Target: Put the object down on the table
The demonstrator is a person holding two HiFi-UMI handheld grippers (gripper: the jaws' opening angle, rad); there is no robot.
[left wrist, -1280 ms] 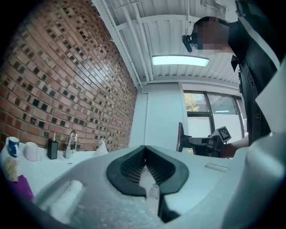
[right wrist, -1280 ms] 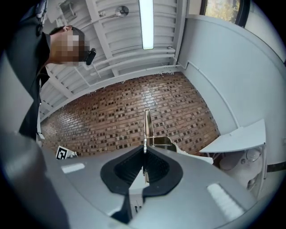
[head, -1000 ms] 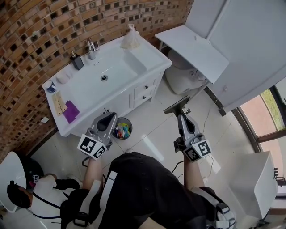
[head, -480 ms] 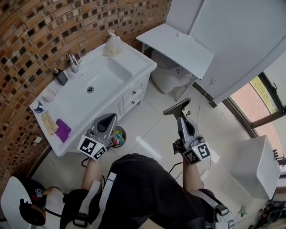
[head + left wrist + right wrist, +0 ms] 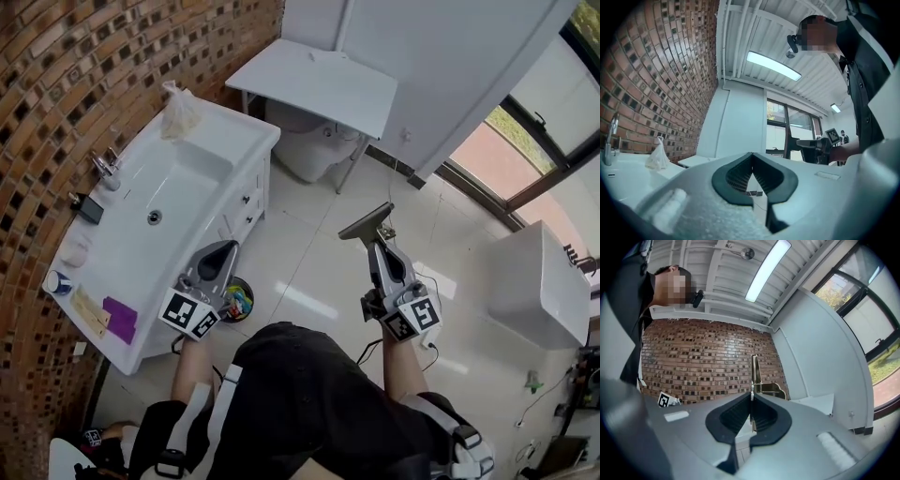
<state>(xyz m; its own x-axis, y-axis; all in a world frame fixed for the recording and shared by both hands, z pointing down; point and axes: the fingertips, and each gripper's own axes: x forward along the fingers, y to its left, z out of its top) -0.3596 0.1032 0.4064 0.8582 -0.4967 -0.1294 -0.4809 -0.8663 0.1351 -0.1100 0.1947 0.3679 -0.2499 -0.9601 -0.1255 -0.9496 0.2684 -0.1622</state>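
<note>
My right gripper [image 5: 379,246] is shut on the handle of a dark T-shaped squeegee [image 5: 367,223], whose blade points toward the white table [image 5: 319,84] against the far wall. In the right gripper view the squeegee [image 5: 753,373] stands as a thin upright blade past the closed jaw tips of that gripper [image 5: 751,397], with the table [image 5: 816,404] low on the right. My left gripper [image 5: 225,251] hovers over the floor by the sink cabinet. Its jaws [image 5: 751,154] meet at the tips with nothing between them.
A white vanity sink [image 5: 141,216] runs along the brick wall at left, with a plastic bag [image 5: 178,111] on its far end. A small bin [image 5: 236,300] stands by the cabinet. A toilet [image 5: 305,150] sits under the table, and a white box [image 5: 539,286] stands at right.
The whole view has swung: the sink has slid left and the white table now lies ahead at top centre. Both grippers turned with the body, the squeegee still gripped.
</note>
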